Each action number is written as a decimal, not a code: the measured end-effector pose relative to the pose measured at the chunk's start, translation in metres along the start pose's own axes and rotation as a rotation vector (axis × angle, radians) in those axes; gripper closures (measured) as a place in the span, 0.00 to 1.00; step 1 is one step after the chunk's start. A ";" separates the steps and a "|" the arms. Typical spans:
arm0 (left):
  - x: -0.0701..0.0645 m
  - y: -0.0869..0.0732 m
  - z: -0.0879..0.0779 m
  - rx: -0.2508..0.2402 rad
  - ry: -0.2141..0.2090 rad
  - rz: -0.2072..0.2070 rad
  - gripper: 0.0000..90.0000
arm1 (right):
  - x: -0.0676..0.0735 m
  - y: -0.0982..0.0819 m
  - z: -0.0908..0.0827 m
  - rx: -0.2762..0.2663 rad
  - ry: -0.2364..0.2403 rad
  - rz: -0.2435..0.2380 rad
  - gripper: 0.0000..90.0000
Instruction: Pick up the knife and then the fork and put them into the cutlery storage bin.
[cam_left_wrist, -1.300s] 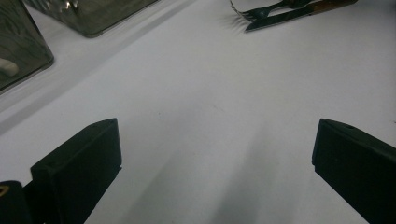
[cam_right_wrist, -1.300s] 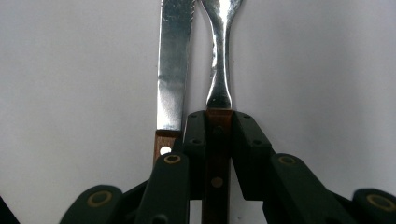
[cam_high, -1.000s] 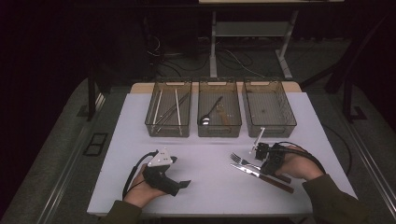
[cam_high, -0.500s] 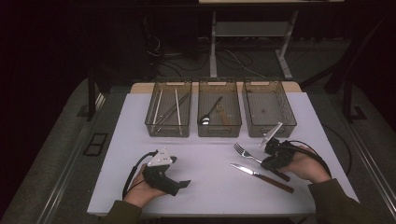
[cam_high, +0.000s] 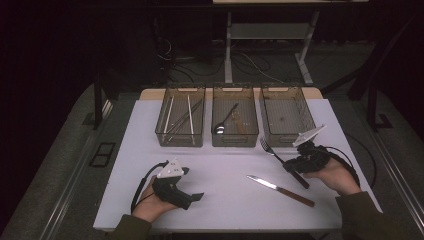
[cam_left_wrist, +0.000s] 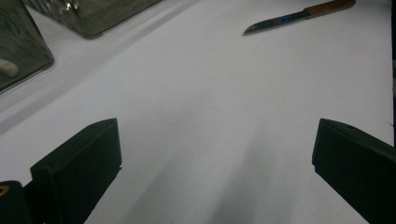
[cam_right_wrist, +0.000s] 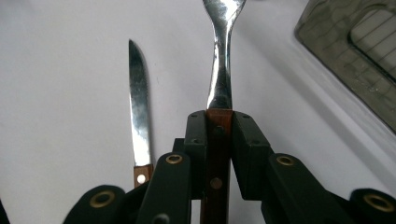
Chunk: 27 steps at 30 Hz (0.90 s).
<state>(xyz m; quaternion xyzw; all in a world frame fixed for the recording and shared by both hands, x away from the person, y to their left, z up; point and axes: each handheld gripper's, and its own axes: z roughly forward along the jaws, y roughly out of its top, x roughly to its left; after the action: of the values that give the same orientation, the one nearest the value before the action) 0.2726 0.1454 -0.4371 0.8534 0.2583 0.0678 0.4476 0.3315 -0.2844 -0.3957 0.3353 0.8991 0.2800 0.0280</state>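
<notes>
Steel-tined and wooden-handled, the table fork (cam_right_wrist: 219, 60) sits clamped by its brown riveted handle between the black jaws of the right gripper (cam_high: 300, 162), lifted off the white table (cam_high: 220, 165) and pointing toward the clear plastic bin on the right (cam_high: 287, 115), which looks nearly empty. Both pads press the flat sides of the handle close to where the wood meets the metal neck, so most of the bright shaft and the tines jut out ahead of the grip. That long overhang is the likeliest source of trouble: a quick swing or a knock against the bin's near wall could pivot the fork in the pads or shake it loose. Approaching too low, the tines could catch the rim rather than clear it, nudging the light bin across the smooth table.

Just beside the fork, the wooden-handled table knife (cam_high: 281, 189) lies flat on the white surface, blade pointing away from the person; a dropped fork could land on it and scatter both. The middle bin (cam_high: 235, 120) holds a spoon (cam_high: 223, 123) and the left bin (cam_high: 181, 120) holds several long thin utensils, so a release in the wrong compartment would spoil the sorting.

Well apart, the left gripper (cam_high: 172, 187) rests on the table near the front edge, its jaws spread wide and holding nothing.
</notes>
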 end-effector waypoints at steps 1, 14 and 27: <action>0.000 0.000 0.000 0.000 0.000 0.000 0.00 | -0.001 -0.001 -0.001 -0.010 0.001 0.007 0.86; 0.003 -0.001 -0.002 -0.011 0.008 -0.008 0.00 | -0.012 -0.006 -0.020 -0.214 0.014 0.050 0.86; 0.003 -0.002 -0.002 -0.011 0.007 -0.008 0.00 | -0.018 -0.004 -0.036 -0.353 -0.024 0.081 0.86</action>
<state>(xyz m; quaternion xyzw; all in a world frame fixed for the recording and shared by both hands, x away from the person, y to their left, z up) 0.2738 0.1496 -0.4378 0.8497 0.2630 0.0703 0.4516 0.3343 -0.3156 -0.3703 0.3644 0.8213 0.4305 0.0859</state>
